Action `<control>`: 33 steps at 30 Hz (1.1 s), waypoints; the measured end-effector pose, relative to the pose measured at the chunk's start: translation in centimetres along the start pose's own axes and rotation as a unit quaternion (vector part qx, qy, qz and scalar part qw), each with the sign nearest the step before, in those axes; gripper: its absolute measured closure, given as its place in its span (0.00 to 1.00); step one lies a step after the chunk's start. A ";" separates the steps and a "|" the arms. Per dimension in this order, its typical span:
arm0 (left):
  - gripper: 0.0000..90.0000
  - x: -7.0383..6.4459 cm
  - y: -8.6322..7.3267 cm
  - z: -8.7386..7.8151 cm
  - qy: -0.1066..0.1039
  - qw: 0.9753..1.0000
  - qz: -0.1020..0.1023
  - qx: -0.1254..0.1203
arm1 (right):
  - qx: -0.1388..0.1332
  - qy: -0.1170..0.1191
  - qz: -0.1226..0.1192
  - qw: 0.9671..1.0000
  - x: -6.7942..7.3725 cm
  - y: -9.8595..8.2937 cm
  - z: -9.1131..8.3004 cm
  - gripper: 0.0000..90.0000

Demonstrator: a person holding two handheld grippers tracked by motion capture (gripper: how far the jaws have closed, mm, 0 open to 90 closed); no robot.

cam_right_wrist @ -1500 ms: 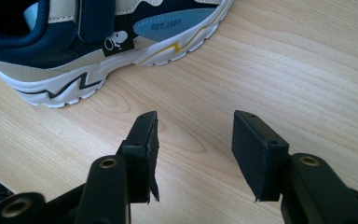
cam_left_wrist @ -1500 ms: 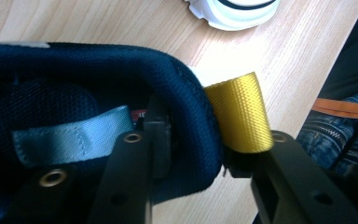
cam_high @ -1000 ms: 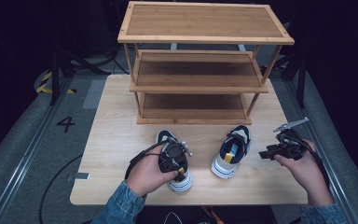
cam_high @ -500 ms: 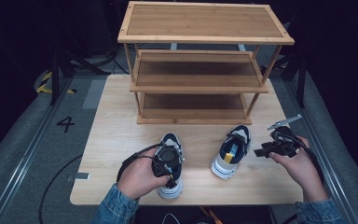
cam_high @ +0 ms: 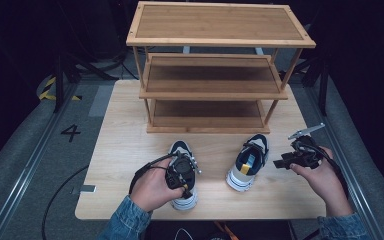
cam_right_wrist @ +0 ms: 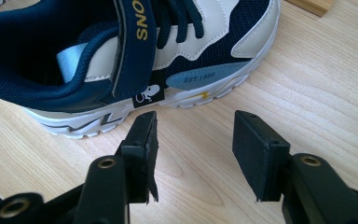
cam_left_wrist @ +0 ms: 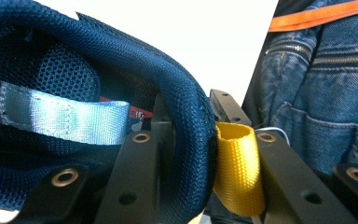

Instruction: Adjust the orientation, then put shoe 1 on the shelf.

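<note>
Your left gripper (cam_high: pixel 182 172) pinches only the left shoe's (cam_high: pixel 184 150) soft heel collar (it may slip); your right gripper (cam_right_wrist: pixel 193 154) gapes empty.

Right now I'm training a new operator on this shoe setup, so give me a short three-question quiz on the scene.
1. True or false: the right gripper is clamped on the right shoe.
2. What part of the left shoe sits between the jaws of the left gripper?
A. the toe cap
B. the padded heel collar with its yellow pull loop
C. the laces
3. Fill in: both shoes stand on the table in front of the wooden ____.

Key
1. False: its jaws stand apart over bare table beside the shoe.
2. B
3. shoe rack, whose shelves hold nothing.
</note>
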State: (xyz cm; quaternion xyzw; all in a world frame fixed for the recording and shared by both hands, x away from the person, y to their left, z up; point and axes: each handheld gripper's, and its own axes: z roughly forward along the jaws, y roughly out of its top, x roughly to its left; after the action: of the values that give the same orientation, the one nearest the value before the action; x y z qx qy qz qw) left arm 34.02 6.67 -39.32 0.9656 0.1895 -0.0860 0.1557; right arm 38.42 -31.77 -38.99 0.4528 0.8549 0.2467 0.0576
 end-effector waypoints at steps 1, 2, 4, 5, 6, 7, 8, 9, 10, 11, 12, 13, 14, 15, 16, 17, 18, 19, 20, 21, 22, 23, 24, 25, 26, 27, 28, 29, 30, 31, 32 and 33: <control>0.82 0.0 0.1 -0.1 0.001 1.000 0.003 -0.004 | -0.001 0.000 0.001 1.000 0.0 0.0 0.0 0.57; 0.82 -0.1 0.2 -0.3 0.000 1.000 0.006 -0.009 | -0.001 0.000 0.003 1.000 0.0 0.0 -0.1 0.57; 0.82 -0.2 0.3 -0.8 -0.001 1.000 0.012 -0.019 | -0.004 0.000 0.004 1.000 -0.1 0.0 -0.2 0.57; 0.82 -0.3 0.4 -1.0 -0.001 1.000 0.016 -0.018 | -0.005 -0.001 0.005 1.000 -0.1 0.0 -0.3 0.57; 0.82 -0.4 0.5 -1.2 0.000 1.000 0.018 -0.018 | -0.005 -0.001 0.005 1.000 -0.1 0.0 -0.4 0.57; 0.82 -0.6 0.5 -1.4 -0.001 0.999 0.021 -0.025 | -0.006 -0.002 0.005 1.000 -0.1 0.0 -0.4 0.57; 0.82 -0.7 0.6 -1.6 -0.001 0.999 0.022 -0.027 | -0.006 -0.001 0.004 1.000 -0.1 0.0 -0.4 0.57; 0.82 -0.7 0.7 -1.8 -0.001 0.999 0.027 -0.027 | -0.006 -0.002 0.004 1.000 -0.1 -0.1 -0.4 0.57; 0.82 -0.8 0.8 -2.1 0.000 0.999 0.031 -0.032 | -0.007 -0.002 0.005 1.000 -0.1 -0.1 -0.5 0.57; 0.82 -0.9 0.9 -2.5 0.001 0.999 0.033 -0.035 | -0.009 -0.002 0.005 1.000 -0.1 -0.1 -0.5 0.57; 0.82 -1.1 1.1 -2.9 0.003 0.999 0.036 -0.040 | -0.009 -0.002 0.004 1.000 -0.1 -0.1 -0.5 0.57; 0.82 -1.2 1.2 -3.3 0.005 0.998 0.039 -0.041 | -0.009 -0.002 0.005 1.000 -0.1 -0.1 -0.6 0.57; 0.82 -1.2 1.5 -3.6 0.007 0.998 0.045 -0.040 | -0.008 -0.003 0.004 1.000 -0.2 -0.1 -0.6 0.57; 0.82 -1.3 1.7 -3.9 0.009 0.998 0.046 -0.040 | -0.008 -0.004 0.004 1.000 -0.2 -0.1 -0.6 0.57; 0.82 -1.4 1.9 -4.2 0.009 0.998 0.044 -0.040 | -0.009 -0.004 0.005 1.000 -0.2 -0.1 -0.6 0.57; 0.82 -1.4 2.1 -4.5 0.009 0.998 0.047 -0.037 | -0.010 -0.004 0.006 1.000 -0.2 -0.1 -0.6 0.57; 0.81 -1.5 2.3 -4.7 0.010 0.998 0.045 -0.037 | -0.010 -0.003 0.007 1.000 -0.3 -0.2 -0.7 0.57; 0.81 -1.6 2.5 -4.9 0.011 0.998 0.047 -0.038 | -0.010 -0.003 0.007 1.000 -0.3 -0.2 -0.7 0.57; 0.81 -1.6 2.7 -5.3 0.012 0.998 0.049 -0.040 | -0.010 -0.003 0.008 1.000 -0.3 -0.2 -0.7 0.57; 0.81 -1.7 2.9 -5.6 0.011 0.998 0.050 -0.044 | -0.010 -0.002 0.008 1.000 -0.4 -0.3 -0.8 0.57; 0.81 -1.8 3.1 -5.9 0.013 0.997 0.054 -0.045 | -0.011 -0.003 0.010 1.000 -0.5 -0.4 -0.8 0.57; 0.81 -1.8 3.2 -6.1 0.014 0.997 0.056 -0.046 | -0.011 -0.004 0.011 1.000 -0.6 -0.4 -0.8 0.57; 0.81 -1.9 3.5 -6.6 0.016 0.997 0.059 -0.044 | -0.011 -0.004 0.012 1.000 -0.7 -0.5 -0.9 0.57; 0.81 -2.0 3.7 -6.9 0.017 0.997 0.060 -0.040 | -0.012 -0.005 0.014 1.000 -0.7 -0.5 -0.9 0.57; 0.81 -2.1 3.9 -7.1 0.019 0.997 0.060 -0.046 | -0.012 -0.005 0.014 1.000 -0.8 -0.5 -0.9 0.57; 0.81 -2.1 4.0 -7.4 0.021 0.997 0.061 -0.043 | -0.013 -0.003 0.014 1.000 -0.8 -0.6 -1.0 0.57; 0.81 -2.3 4.3 -7.7 0.024 0.997 0.062 -0.036 | -0.012 -0.003 0.014 1.000 -0.8 -0.6 -1.0 0.57; 0.81 -2.4 4.4 -7.9 0.026 0.997 0.064 -0.038 | -0.014 -0.005 0.016 1.000 -0.9 -0.7 -1.0 0.57; 0.80 -2.4 4.4 -7.9 0.026 0.997 0.064 -0.038 | -0.015 -0.005 0.018 1.000 -0.8 -0.7 -1.1 0.57; 0.80 -2.5 4.9 -8.5 0.023 0.997 0.067 -0.039 | -0.015 -0.004 0.016 1.000 -0.8 -0.8 -1.2 0.57; 0.80 -2.5 4.9 -8.5 0.023 0.997 0.067 -0.039 | -0.015 -0.004 0.016 1.000 -0.8 -0.8 -1.2 0.57; 0.80 -2.4 5.1 -8.8 0.023 0.997 0.068 -0.039 | -0.014 -0.006 0.016 1.000 -0.8 -0.9 -1.2 0.57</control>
State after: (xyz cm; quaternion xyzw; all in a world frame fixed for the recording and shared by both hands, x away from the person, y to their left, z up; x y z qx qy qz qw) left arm 34.75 4.28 -29.19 0.9711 0.1297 -0.0455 0.1949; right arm 37.81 -33.26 -38.45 0.4670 0.8437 0.2567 0.0648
